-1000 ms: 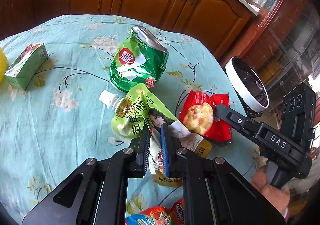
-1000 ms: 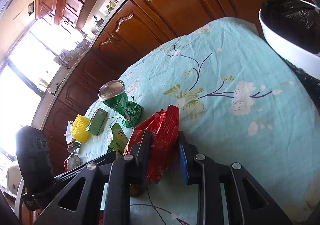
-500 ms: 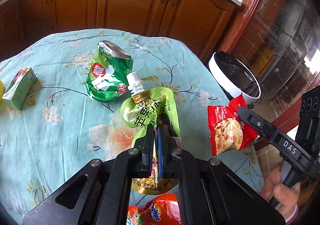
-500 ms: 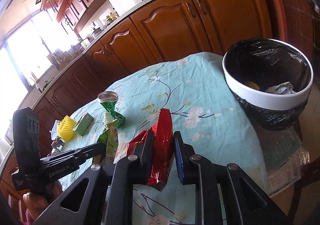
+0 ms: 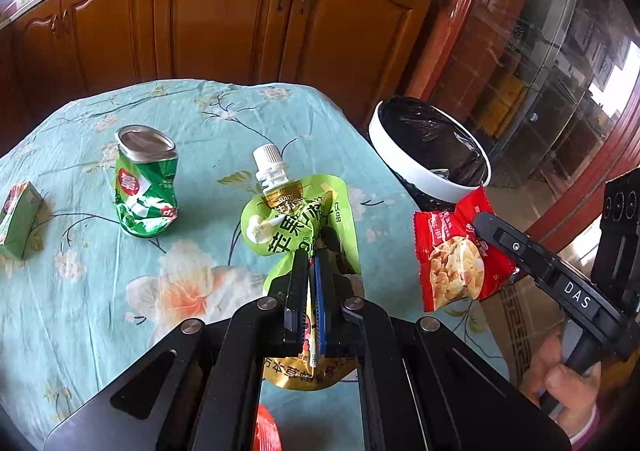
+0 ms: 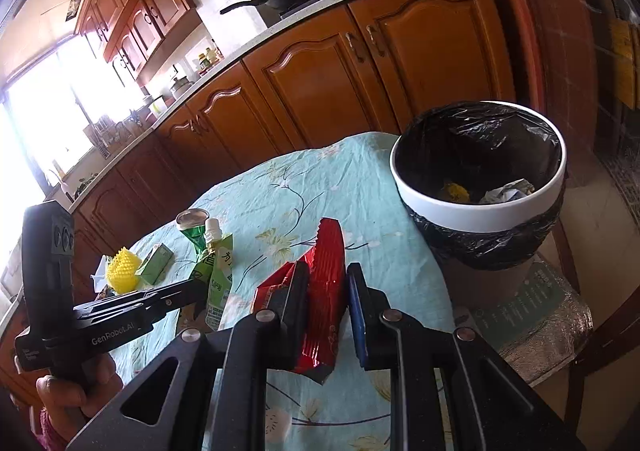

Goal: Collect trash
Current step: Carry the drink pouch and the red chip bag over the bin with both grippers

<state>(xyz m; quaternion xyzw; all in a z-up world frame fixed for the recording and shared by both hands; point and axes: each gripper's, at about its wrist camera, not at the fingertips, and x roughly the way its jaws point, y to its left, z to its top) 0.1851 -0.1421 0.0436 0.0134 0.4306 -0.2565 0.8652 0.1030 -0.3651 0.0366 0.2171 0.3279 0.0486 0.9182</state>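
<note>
My left gripper (image 5: 311, 271) is shut on a green spouted drink pouch (image 5: 296, 219) and holds it upright above the table. It also shows in the right wrist view (image 6: 218, 271). My right gripper (image 6: 328, 279) is shut on a red snack bag (image 6: 324, 291), held in the air near the table's right edge; the bag also shows in the left wrist view (image 5: 456, 255). The white bin with a black liner (image 6: 480, 207) stands beside the table, ahead and right of both grippers, with some trash inside.
A crushed green can (image 5: 146, 187) stands on the floral tablecloth (image 5: 80, 291). A green carton (image 5: 18, 219) lies at the left edge, with a yellow spiky object (image 6: 122, 269) near it. A red wrapper (image 5: 266, 431) lies below my left gripper. Wooden cabinets stand behind.
Both grippers lifted their items off the table and rose. The red bag moved right toward the bin. The pouch now hangs upright in my left gripper.
</note>
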